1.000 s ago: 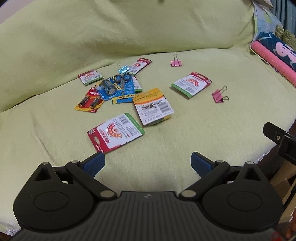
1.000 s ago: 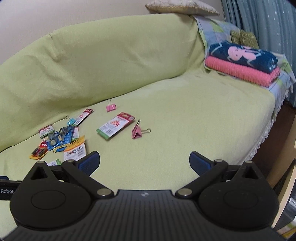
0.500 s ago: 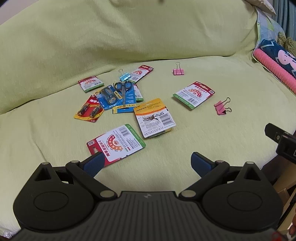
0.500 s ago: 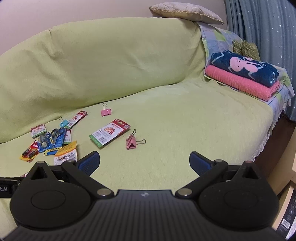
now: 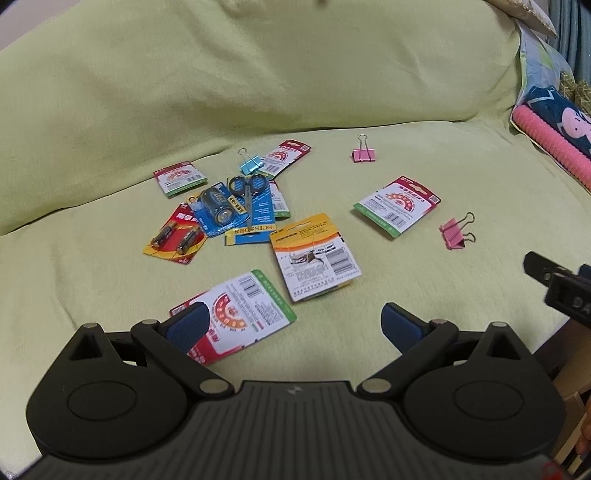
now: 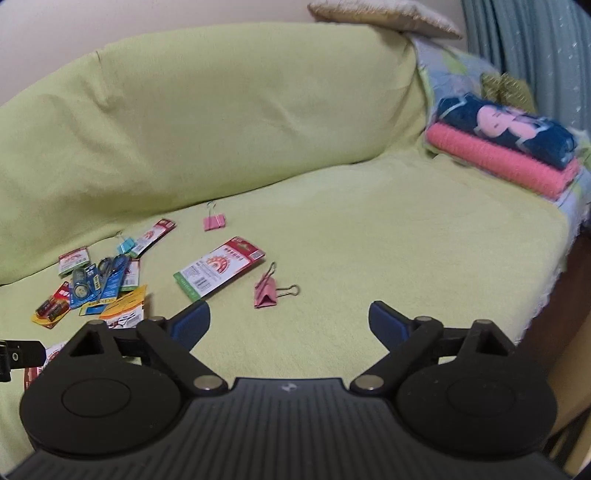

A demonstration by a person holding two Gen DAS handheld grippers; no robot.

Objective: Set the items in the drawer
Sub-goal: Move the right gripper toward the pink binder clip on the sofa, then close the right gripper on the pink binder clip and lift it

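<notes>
Small items lie scattered on a green-covered sofa seat [image 5: 369, 350]: several red-and-green cards [image 5: 236, 314] [image 5: 399, 205], an orange card [image 5: 314, 254], battery packs [image 5: 177, 236] [image 5: 218, 210], scissors on a blue card [image 5: 249, 195], a blue binder clip [image 5: 249, 164] and pink binder clips [image 5: 364, 153] [image 5: 456, 232]. My left gripper [image 5: 295, 325] is open and empty, its left finger over the nearest card. My right gripper [image 6: 290, 321] is open and empty, just short of a pink clip [image 6: 266, 291] and a card [image 6: 218, 266]. No drawer is in view.
Folded pink and navy towels [image 6: 506, 147] are stacked at the sofa's right end, with a cushion [image 6: 384, 14] on the backrest and a curtain [image 6: 535, 48] behind. The sofa's front edge drops off at the right [image 6: 546, 288]. The right gripper's body [image 5: 561, 284] shows at the left wrist view's right edge.
Both grippers have drawn back and tilted, so the scattered items sit lower and nearer in each view. Nothing was picked up; both stay open.
</notes>
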